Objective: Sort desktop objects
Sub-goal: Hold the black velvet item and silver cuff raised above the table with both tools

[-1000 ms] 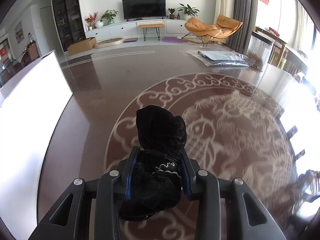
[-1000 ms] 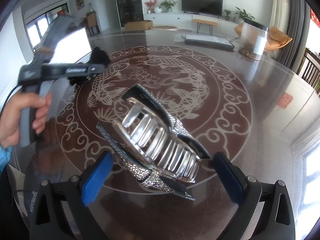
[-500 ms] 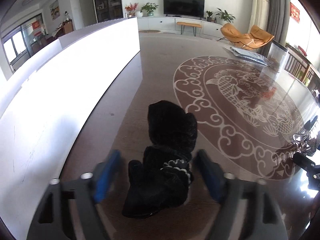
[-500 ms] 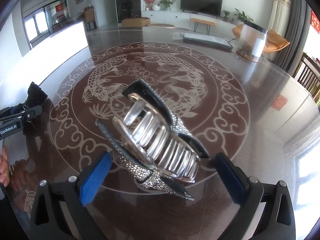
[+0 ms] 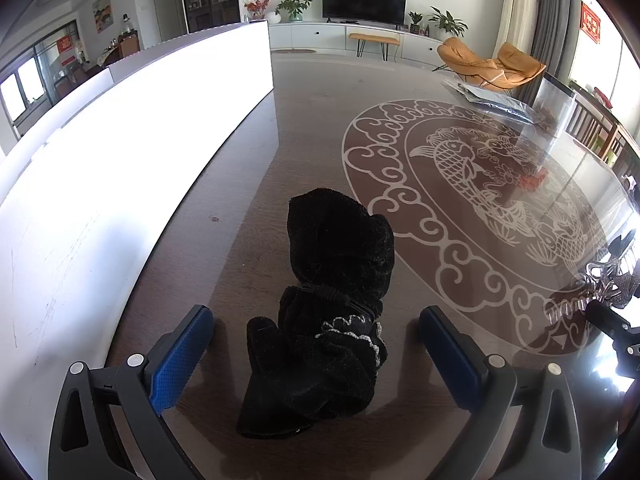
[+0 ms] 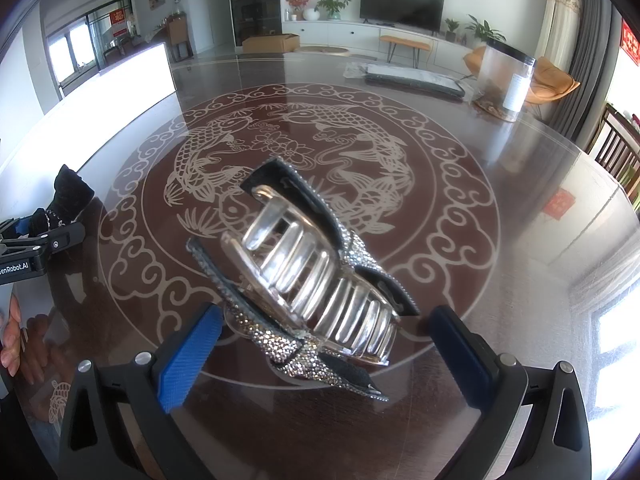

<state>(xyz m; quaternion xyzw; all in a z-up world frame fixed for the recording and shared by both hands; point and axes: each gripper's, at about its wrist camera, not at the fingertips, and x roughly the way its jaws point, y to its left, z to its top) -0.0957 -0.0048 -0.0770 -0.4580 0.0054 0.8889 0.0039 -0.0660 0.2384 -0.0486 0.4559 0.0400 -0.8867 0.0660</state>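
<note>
A black velvet hair scrunchie (image 5: 332, 304) lies on the dark table beside a white box. My left gripper (image 5: 316, 352) stands open around it, its blue pads (image 5: 182, 354) clear of the cloth on both sides. The scrunchie (image 6: 66, 196) and the left gripper (image 6: 40, 244) also show at the left edge of the right wrist view. A large silver rhinestone hair claw (image 6: 304, 276) rests on the table's carp pattern. My right gripper (image 6: 324, 352) is open, with the claw lying between its fingers and untouched. The claw (image 5: 608, 280) peeks in at the right edge of the left wrist view.
A long white box (image 5: 100, 184) runs along the table's left side. At the far side sit a clear plastic jar (image 6: 506, 78) and a flat packaged item (image 6: 412, 80). A person's fingers (image 6: 10, 340) hold the left gripper's handle. Wooden chairs (image 6: 618, 156) stand at the right.
My left gripper carried the scrunchie leftward to beside the white box, set it down and opened its jaws wide. The right gripper and the hair claw stayed put.
</note>
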